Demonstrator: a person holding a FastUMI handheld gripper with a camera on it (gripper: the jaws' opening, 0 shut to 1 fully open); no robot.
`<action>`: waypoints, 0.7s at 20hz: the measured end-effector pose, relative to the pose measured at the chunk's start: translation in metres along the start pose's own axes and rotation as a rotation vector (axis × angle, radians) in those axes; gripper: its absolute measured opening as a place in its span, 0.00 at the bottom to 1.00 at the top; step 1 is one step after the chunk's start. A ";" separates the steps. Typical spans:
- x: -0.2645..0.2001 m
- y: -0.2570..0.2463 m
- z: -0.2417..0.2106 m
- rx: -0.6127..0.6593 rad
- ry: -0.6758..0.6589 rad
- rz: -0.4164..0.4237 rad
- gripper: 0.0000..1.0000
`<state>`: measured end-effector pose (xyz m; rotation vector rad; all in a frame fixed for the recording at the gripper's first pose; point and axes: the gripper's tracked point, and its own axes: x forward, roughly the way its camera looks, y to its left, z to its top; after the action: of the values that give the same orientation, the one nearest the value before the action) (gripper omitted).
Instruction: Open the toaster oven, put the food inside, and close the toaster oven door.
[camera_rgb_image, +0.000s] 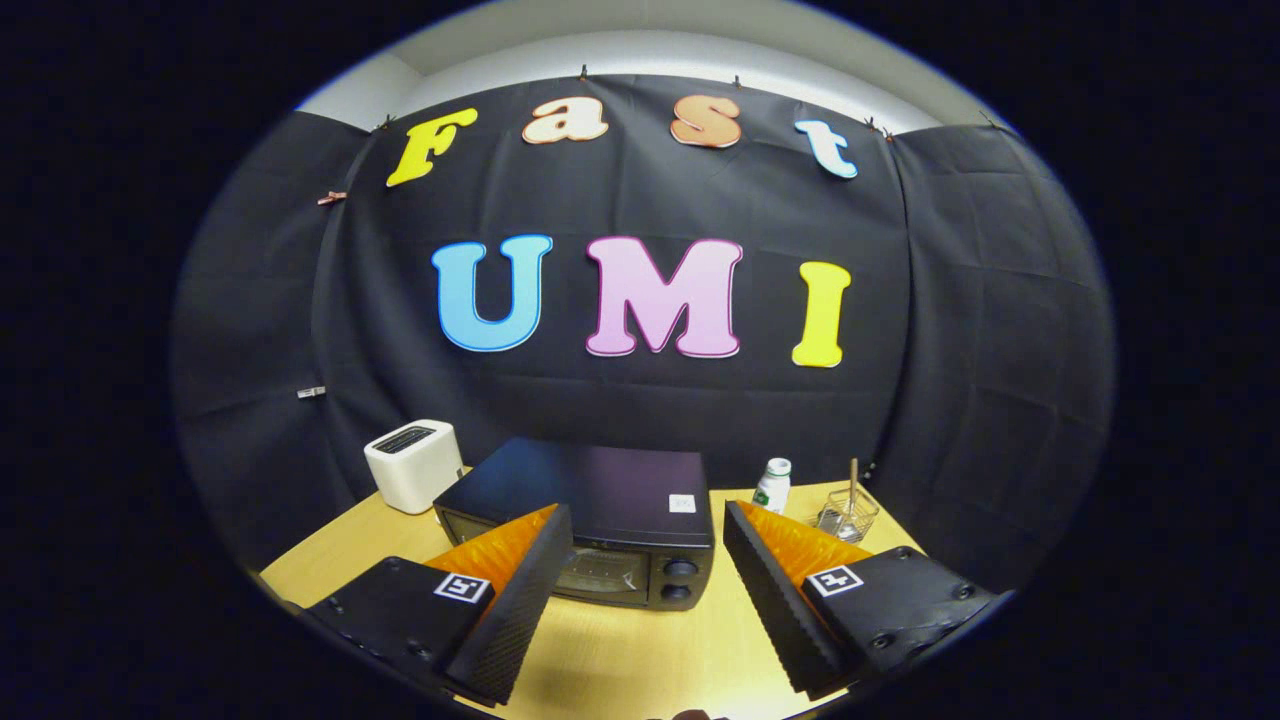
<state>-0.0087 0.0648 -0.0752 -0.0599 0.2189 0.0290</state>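
Observation:
A black toaster oven (590, 500) stands on the wooden table (620, 650), just beyond my fingers. Its glass door (600, 575) is closed, and two round knobs (680, 580) sit on its right side. My gripper (640, 590) is open, held above the table in front of the oven, with nothing between its fingers. The left finger hides part of the oven door's left side.
A white pop-up toaster (413, 465) stands left of the oven at the back. To the oven's right are a small white bottle with a green label (772, 486) and a clear glass container holding a stick (848, 512).

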 end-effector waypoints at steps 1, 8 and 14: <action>-0.008 -0.011 0.004 -0.006 -0.016 -0.019 0.99; -0.055 -0.080 0.020 0.017 -0.069 -0.181 0.99; -0.065 -0.082 0.032 0.041 -0.092 -0.184 0.99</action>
<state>-0.0622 -0.0165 -0.0258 -0.0375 0.1210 -0.1556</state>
